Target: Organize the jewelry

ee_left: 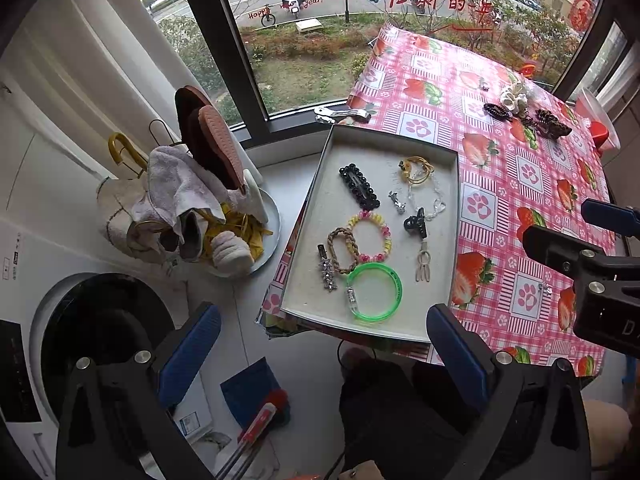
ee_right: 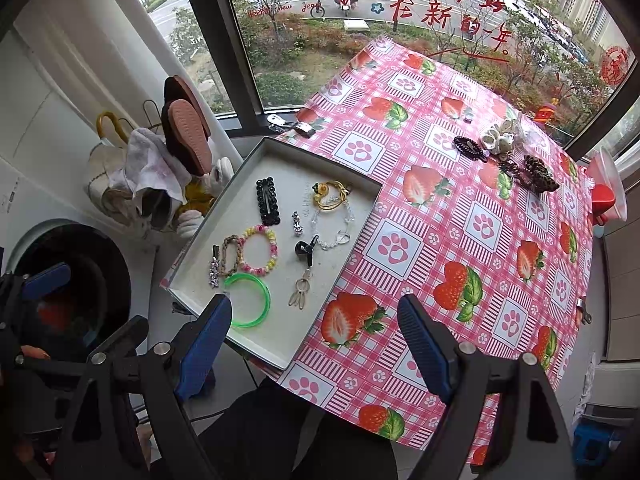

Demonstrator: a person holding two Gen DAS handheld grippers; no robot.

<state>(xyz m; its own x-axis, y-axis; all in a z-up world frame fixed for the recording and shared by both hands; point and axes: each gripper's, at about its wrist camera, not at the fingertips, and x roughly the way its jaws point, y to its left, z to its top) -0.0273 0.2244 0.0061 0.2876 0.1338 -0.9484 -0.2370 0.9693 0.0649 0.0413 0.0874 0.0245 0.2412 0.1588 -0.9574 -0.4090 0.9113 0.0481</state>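
Observation:
A shallow grey tray (ee_left: 454,216) (ee_right: 256,152) lies on the left part of the strawberry-print table. It holds several pieces: a green bangle (ee_left: 394,276) (ee_right: 264,286), a pink-yellow bead bracelet (ee_left: 386,236) (ee_right: 274,248), a braided band (ee_left: 344,236), a black snap clip (ee_left: 360,186) (ee_right: 267,201), a black claw clip (ee_left: 416,226), and a yellow cord (ee_left: 416,166). More hair pieces (ee_left: 520,110) (ee_right: 504,152) lie at the table's far right. My left gripper (ee_left: 324,344) is open and empty before the tray's near edge. My right gripper (ee_right: 316,344) is open and empty over the table's near edge.
A washing machine (ee_left: 92,320) stands at the left. A basin with cloths and slippers (ee_left: 200,208) sits on its top beside the tray. A red-and-white container (ee_right: 604,188) stands at the table's far right edge. A window runs behind.

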